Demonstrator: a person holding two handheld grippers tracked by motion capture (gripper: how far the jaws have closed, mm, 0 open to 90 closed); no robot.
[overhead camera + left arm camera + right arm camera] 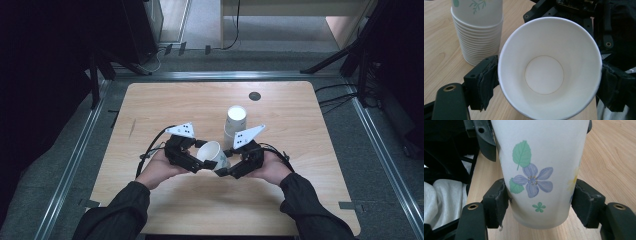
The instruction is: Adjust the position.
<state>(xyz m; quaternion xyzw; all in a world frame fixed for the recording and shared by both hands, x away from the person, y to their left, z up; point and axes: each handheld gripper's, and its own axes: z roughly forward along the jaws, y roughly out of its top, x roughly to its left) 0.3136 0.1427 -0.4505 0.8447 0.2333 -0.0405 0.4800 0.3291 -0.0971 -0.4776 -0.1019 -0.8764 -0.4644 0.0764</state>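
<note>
Both tongs are on one paper cup point(212, 154), held tipped over just above the table point(165, 102). The right gripper point(537, 206) pinches it near the base, pads against the flowered wall. The left gripper point(549, 85) sits at the rim, pads touching both sides. A stack of cups point(235, 121) stands just behind.
</note>
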